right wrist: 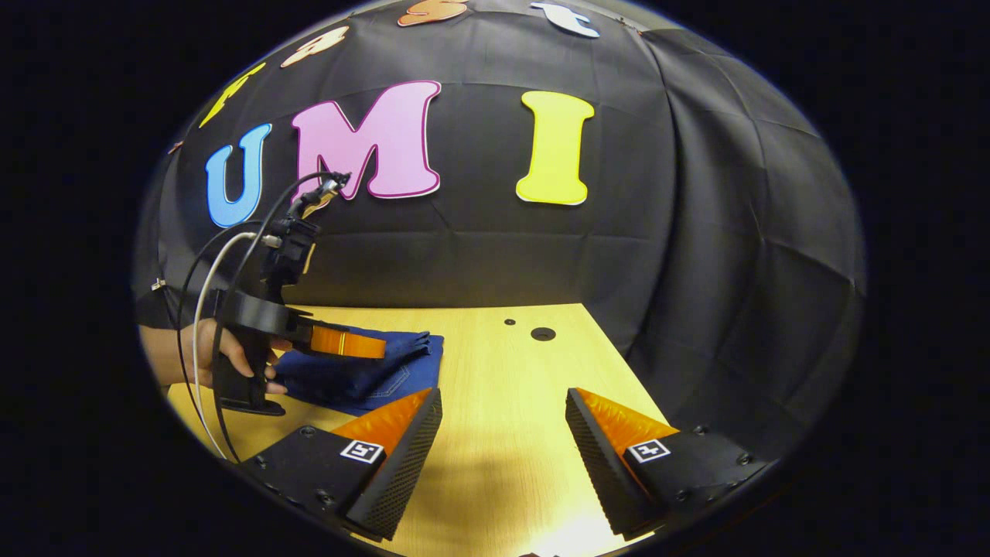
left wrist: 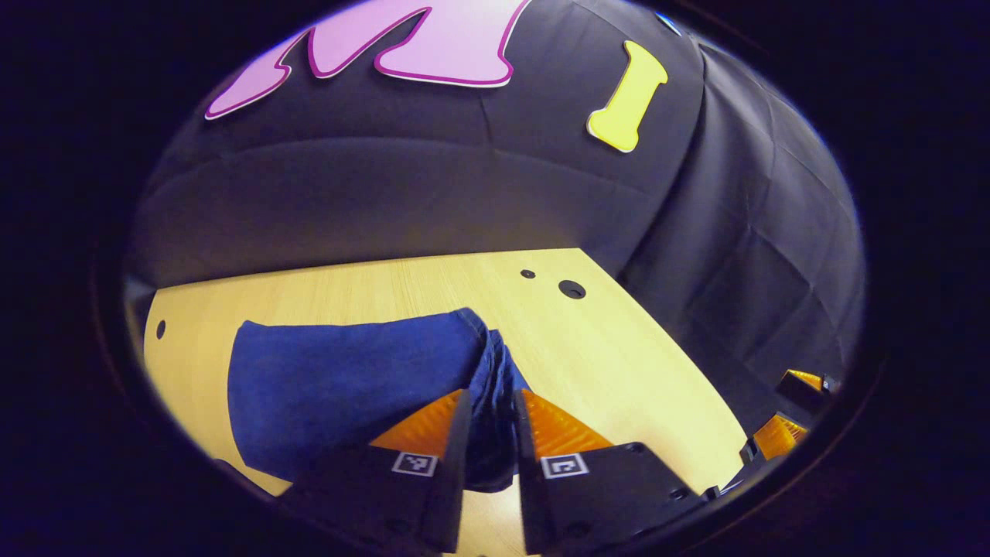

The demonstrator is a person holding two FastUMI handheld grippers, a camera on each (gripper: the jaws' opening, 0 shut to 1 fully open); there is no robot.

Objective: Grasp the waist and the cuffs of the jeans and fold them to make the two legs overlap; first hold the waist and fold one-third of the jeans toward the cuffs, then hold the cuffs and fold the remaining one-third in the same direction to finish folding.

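On wooden table [right wrist: 510,433], folded jeans [left wrist: 348,387] between left gripper [left wrist: 492,406] fingers.

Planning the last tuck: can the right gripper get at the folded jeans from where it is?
Probably yes. The right gripper is open over bare table, nothing lying between it and the jeans; the left gripper already sits over them.

Folded jeans [right wrist: 371,371] lie on the table [right wrist: 503,433], toward its left side in the right gripper view. Left gripper [left wrist: 492,418] sits at the jeans' near edge, cloth between its fingers. Right gripper [right wrist: 503,418] hangs over bare table, right of the jeans, apart from them.
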